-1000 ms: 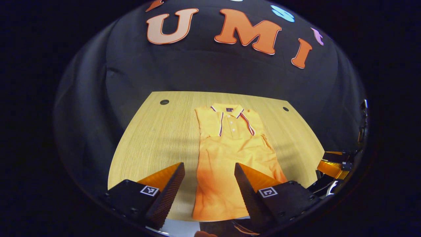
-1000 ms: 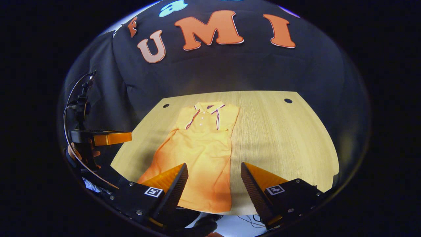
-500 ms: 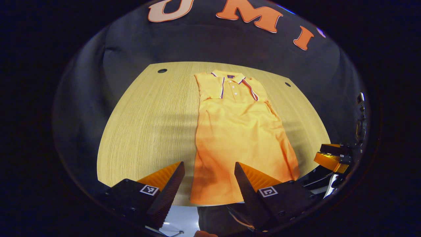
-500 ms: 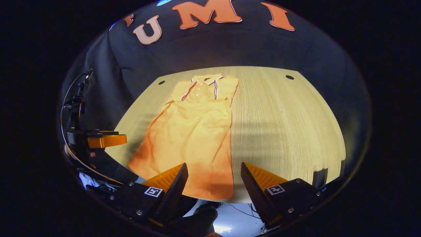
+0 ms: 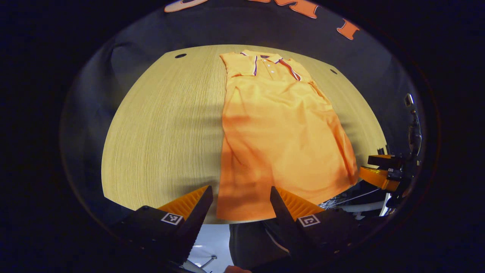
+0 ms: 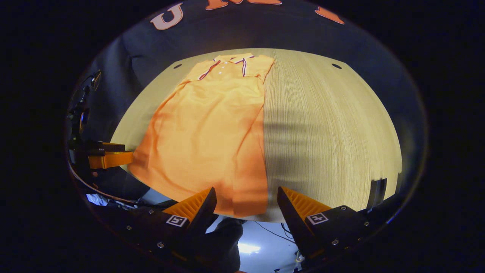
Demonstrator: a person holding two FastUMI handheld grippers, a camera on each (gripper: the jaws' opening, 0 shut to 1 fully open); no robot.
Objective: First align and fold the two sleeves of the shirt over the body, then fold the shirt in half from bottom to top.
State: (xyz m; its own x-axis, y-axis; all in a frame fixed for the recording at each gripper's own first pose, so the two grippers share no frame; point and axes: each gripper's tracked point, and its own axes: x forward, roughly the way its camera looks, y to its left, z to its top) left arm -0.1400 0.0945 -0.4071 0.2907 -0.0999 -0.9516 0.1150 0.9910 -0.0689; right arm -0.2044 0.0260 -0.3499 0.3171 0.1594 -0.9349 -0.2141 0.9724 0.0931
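one orange polo shirt (image 5: 280,129) spread flat on a pale wooden table (image 5: 163,125), collar toward the far edge, hem at the near edge, both sleeves already folded in over the body so that the outline runs as a long panel. seen in the right gripper view as well, shirt (image 6: 212,129) lying over the left half of the table (image 6: 326,129), the right half bare wood crossed by soft shadows. two small dark round holes near the far corners of the tabletop, one (image 5: 180,55) to the left and one (image 5: 333,71) to the right in the left gripper view. dark booth cloth draped behind and round the table. below the near table edge, a patch of bright floor with some loose cables, too blurred to count. left gripper (image 5: 240,206) poised above the near edge at the hem's left corner, fingers spread wide apart, nothing between them but the cloth below, not touching it as far as can be told. right gripper (image 6: 244,206) likewise above the near edge at the hem's right corner, fingers spread wide, pinching nothing. each gripper also caught from the side in the other's view: right gripper off at the right rim of the left gripper view, just beside the shirt's lower right edge, left gripper at the left rim of the right gripper view, near the shirt's lower left edge, with a thin cable looping behind it. nothing lying on the shirt, nothing between either claw and the hem. count: one shirt, one table, two holes, two grippers.
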